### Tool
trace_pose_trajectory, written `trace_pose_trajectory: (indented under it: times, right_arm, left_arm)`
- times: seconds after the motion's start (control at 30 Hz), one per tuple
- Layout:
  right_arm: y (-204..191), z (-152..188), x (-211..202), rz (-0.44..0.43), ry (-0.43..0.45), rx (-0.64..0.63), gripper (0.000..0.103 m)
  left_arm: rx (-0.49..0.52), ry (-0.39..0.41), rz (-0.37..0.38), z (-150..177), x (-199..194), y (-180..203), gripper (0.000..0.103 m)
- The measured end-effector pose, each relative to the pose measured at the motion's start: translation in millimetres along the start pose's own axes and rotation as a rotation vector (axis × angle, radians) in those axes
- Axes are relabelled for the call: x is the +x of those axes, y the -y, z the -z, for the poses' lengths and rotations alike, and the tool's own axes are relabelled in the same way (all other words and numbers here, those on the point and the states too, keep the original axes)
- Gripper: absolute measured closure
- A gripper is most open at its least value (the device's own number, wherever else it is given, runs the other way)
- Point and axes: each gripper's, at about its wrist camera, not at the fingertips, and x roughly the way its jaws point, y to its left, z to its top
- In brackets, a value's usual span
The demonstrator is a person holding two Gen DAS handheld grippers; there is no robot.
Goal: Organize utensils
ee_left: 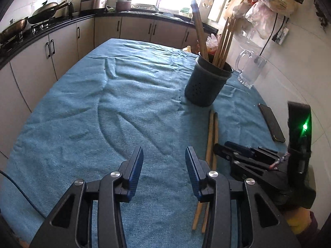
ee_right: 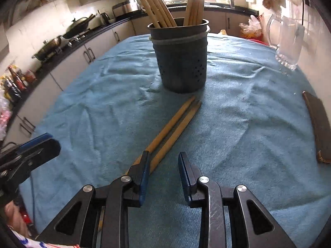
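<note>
Right, you are between pickups: most chopsticks already stand in the dark holder (ee_right: 180, 62), and two loose chopsticks (ee_right: 173, 128) lie side by side on the blue cloth (ee_right: 238, 124), their far ends just short of the holder's base. Your right gripper (ee_right: 162, 175) hovers over their near ends with its jaws partly apart and nothing between them; the pair runs under its left finger. Your left gripper (ee_left: 164, 171) is likewise partly open and empty, just beside the pair. Next, I judge, you shift the right gripper left to straddle the sticks, then close. Mind the phone (ee_left: 271, 122) lying off to the right and the glass mug (ee_left: 251, 68) near the holder; neither blocks the way
</note>
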Motion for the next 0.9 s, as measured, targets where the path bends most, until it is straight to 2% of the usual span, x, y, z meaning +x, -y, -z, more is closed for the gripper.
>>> trace_pose_trajectory:
  times: [0.1, 0.13, 0.4, 0.47, 0.53, 0.57, 0.6, 0.63, 0.9]
  right_arm:
    - [-2.4, -2.9, -1.6, 0.031, -0.011, -0.023, 0.077]
    - [-0.4, -2.2, -0.2, 0.068, -0.027, -0.029, 0.084]
    - [44.2, 8.6, -14.9, 0.133, -0.04, 0.02, 0.085]
    - [55.7, 11.3, -18.9, 0.139, -0.041, 0.036, 0.088]
    - [63.1, 14.0, -23.0, 0.137, -0.041, 0.046, 0.093]
    - [64.1, 14.7, -23.5, 0.133, -0.039, 0.05, 0.094]
    - [65.5, 16.0, -24.7, 0.13, -0.036, 0.056, 0.095]
    - [66.7, 17.2, -25.6, 0.125, -0.033, 0.063, 0.095]
    - [69.8, 38.7, -42.8, 0.086, -0.057, 0.078, 0.095]
  left_arm:
    - [0.026, -0.02, 0.017, 1.0, 3.5, 8.8, 0.062]
    - [0.046, -0.031, 0.025, 3.1, 5.8, 14.3, 0.062]
    - [0.195, -0.118, 0.041, 12.8, 39.9, 53.1, 0.062]
    - [0.227, -0.151, 0.037, 14.6, 52.3, 61.9, 0.062]
    - [0.244, -0.172, 0.023, 16.4, 59.9, 68.1, 0.069]
    - [0.253, -0.158, -0.003, 16.7, 60.3, 71.2, 0.078]
    - [0.251, -0.164, -0.013, 16.5, 61.4, 72.6, 0.091]
    - [0.241, -0.168, -0.014, 16.0, 61.7, 73.1, 0.095]
    - [0.075, -0.224, 0.045, 31.6, 44.9, 58.2, 0.096]
